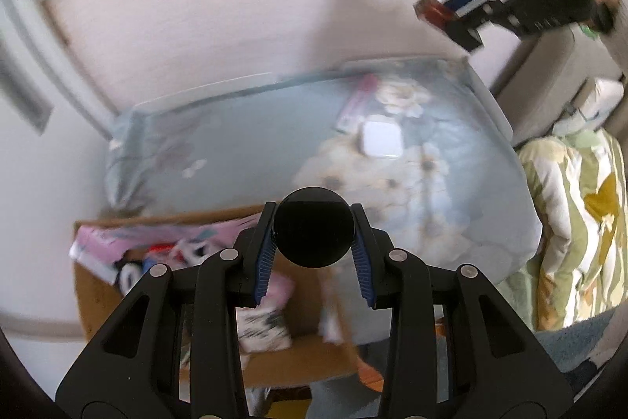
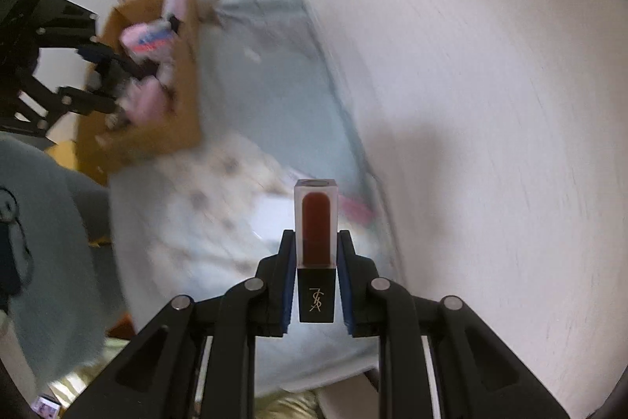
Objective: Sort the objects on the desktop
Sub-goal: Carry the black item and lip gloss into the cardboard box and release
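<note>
Left wrist view: we are carrying a round black compact (image 1: 313, 232) in the left claw (image 1: 313, 242), lip gloss (image 2: 316, 222) clamped in the right claw (image 2: 316, 250). Next: lowering both into the cardboard box (image 1: 298, 356), lower left.

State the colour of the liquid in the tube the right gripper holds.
Dark brownish red, inside the clear lip gloss tube; clearest in the right wrist view.

Gold YSL monogram on black cap of lip gloss tube (image 2: 316, 242) (nothing else legible).

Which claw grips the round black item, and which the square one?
The left claw grips the round black compact; the right claw grips the square red lip-gloss tube.
</note>
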Motion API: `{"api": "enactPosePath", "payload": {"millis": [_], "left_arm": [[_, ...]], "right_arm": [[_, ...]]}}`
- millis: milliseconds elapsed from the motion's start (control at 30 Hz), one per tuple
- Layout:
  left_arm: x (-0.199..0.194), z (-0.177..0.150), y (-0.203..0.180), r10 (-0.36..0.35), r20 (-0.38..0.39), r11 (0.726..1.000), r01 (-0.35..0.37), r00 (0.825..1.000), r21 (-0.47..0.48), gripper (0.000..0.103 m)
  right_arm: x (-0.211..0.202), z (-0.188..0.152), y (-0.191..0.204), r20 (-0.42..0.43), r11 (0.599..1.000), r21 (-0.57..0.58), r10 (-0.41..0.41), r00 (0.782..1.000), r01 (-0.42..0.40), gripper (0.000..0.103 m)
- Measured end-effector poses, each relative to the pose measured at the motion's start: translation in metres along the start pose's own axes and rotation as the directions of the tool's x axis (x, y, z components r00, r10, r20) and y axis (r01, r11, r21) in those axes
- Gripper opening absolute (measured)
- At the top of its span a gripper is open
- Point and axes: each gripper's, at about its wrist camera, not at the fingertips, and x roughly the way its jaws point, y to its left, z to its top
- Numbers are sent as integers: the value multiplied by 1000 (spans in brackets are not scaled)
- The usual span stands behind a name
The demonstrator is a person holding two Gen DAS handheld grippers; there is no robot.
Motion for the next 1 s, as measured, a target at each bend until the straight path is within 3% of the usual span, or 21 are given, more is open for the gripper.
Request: {"api": "enactPosePath", "payload": {"millis": [300, 567, 1000], "left_arm": [[-34, -41, 92, 91, 9, 990, -89, 996, -109, 32], [-19, -74, 140, 64, -21, 979, -67, 998, -191, 32], [15, -94, 176, -1, -56, 973, -12, 998, -231, 32]], "right_arm": [[4, 97, 99, 61, 993, -15, 115, 992, -114, 18], [65, 153, 183, 5, 977, -49, 206, 979, -205, 18], [116, 185, 196, -86, 980, 16, 201, 976, -201, 18]]}}
